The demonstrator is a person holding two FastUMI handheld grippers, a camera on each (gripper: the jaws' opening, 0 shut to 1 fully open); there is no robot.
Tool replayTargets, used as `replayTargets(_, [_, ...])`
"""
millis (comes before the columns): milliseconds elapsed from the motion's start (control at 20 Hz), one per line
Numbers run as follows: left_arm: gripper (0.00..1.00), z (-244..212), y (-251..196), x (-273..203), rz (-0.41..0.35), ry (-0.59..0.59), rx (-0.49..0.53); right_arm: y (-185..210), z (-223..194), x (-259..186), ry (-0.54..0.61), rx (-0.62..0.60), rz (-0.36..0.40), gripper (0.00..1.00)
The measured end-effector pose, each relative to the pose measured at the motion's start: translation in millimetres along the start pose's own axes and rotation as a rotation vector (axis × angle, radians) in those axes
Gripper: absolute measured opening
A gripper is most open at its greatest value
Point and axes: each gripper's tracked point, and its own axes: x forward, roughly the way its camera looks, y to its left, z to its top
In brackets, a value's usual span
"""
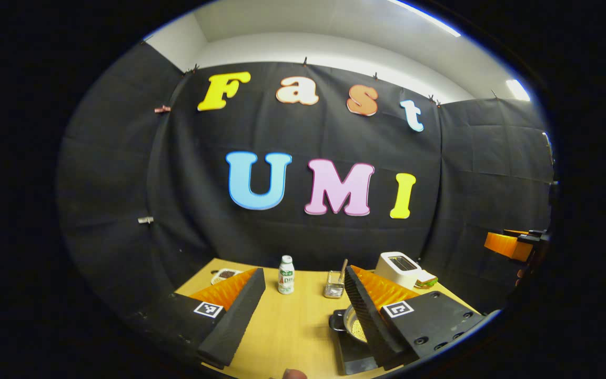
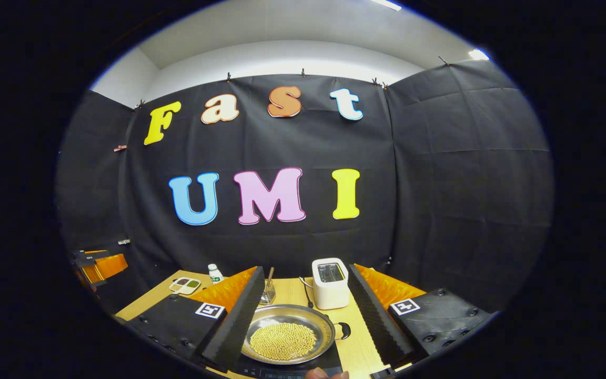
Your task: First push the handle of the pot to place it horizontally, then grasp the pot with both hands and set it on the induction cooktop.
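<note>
Presently on the wooden table (image 1: pixel 303 321):

Item 1: pot (image 2: pixel 288 333), a shallow round pan of bright metal with a small loop handle on its right rim. Contents: a heap of small yellowish grains. It sits on the dark, flat induction cooktop (image 2: pixel 329 363), near the table's front edge.

Item 2: right gripper (image 2: pixel 303 321), fingers spread wide, holding nothing. The pot lies between and below its 2 fingers, touching neither as far as can be seen. The finger faces are ribbed.

Item 3: left gripper (image 1: pixel 303 321), likewise wide open and empty. In the left gripper view the pot and cooktop show partly behind its right-hand finger, off to that side.

Item 4: white box-shaped toaster (image 2: pixel 330 283), 1 slot on top, behind the pot.

Item 5: small white bottle (image 1: pixel 285 275), upright, cap on.

Item 6: wire-mesh metal holder (image 1: pixel 334 285), 1 stick-like handle standing in it.

Item 7: compartmented dish (image 2: pixel 185 285) with dark and green contents, far left.
</note>
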Motion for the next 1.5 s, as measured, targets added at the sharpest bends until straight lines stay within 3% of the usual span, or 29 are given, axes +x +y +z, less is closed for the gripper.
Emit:
replayTargets(250, [0.94,6.3,3.7,-32.1,0.015,-0.052,0.014,19.0,14.8,-18.9,-0.062,-0.057,-0.007,0.98])
replayTargets(600, [0.94,-5.7,24.5,-49.6,0.036,-0.019,-0.013,42.4,13.2,-45.1,-0.069,-0.066,0.011,0.98])
replayTargets(800, [0.94,-1.7,38.2,-55.1,0.052,-0.030,0.011,42.5,16.7,-52.4,-0.071,-0.082,0.011,0.98])
replayTargets(1500, [0.94,1.8,15.8,-62.9,0.025,-0.021,0.038,19.8,16.4,-60.6,-0.047,-0.059,-0.012,0.98])
